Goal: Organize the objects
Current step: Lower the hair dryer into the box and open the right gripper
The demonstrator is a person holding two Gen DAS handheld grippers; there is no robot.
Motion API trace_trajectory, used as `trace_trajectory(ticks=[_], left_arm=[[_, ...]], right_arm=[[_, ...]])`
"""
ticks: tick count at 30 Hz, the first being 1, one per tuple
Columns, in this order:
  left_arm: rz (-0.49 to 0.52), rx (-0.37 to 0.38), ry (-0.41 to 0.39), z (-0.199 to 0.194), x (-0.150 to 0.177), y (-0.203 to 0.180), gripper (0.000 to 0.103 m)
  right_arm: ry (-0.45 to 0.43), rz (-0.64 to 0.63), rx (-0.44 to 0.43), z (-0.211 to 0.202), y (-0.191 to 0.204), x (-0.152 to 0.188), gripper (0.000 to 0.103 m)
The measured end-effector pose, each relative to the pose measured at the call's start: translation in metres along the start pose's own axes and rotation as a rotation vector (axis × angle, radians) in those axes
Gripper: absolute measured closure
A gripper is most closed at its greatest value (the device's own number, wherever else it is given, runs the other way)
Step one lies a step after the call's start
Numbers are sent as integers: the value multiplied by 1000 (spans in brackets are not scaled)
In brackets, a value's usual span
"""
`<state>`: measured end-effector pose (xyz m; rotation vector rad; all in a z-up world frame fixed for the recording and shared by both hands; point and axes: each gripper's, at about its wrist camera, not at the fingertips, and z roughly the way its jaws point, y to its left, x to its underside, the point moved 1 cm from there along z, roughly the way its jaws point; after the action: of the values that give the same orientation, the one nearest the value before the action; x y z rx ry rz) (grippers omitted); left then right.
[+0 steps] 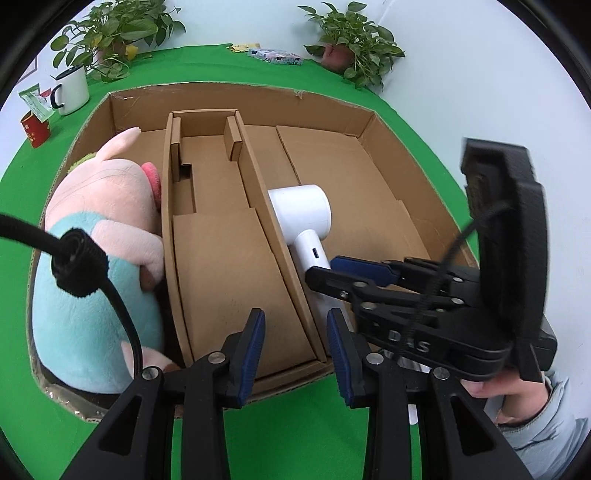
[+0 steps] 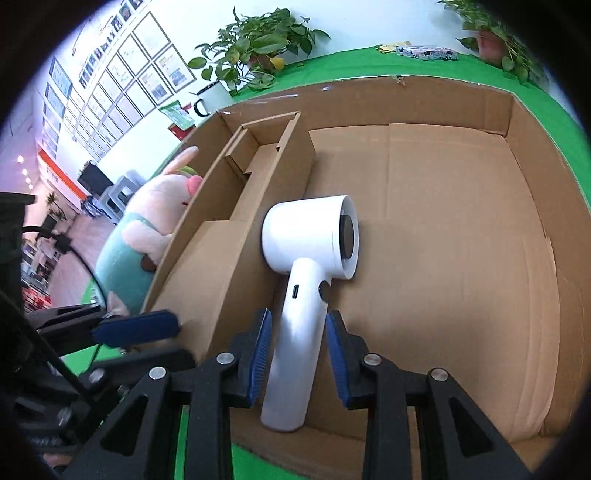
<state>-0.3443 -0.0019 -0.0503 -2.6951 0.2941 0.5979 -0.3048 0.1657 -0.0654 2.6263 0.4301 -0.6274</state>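
An open cardboard box with dividers lies on a green table. A pink and teal plush toy fills its left compartment. A white hair dryer lies in the wide right compartment, its head on the floor beside the divider. My right gripper is shut on the dryer, with the blue pads on either side of the handle. It also shows from the side as the right gripper. My left gripper hangs open over the box's front edge at the middle compartment, holding nothing.
A white mug, a red cup and a potted plant stand at the back left. A second plant and a patterned packet are at the back. A person's hand holds the right tool.
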Motion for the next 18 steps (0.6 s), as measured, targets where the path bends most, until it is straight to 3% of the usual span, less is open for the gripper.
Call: trace_trajectory(ticks=[5, 12, 18], left_arm=[[-1, -11, 4, 1, 2, 0, 70], [-12, -35, 6, -6, 7, 5, 70], [-25, -55, -11, -13, 10, 7, 69]], right_arm=[[10, -5, 53, 7, 6, 2, 77], [5, 123, 44, 10, 2, 0, 78], [7, 143, 39, 11, 2, 0, 78]])
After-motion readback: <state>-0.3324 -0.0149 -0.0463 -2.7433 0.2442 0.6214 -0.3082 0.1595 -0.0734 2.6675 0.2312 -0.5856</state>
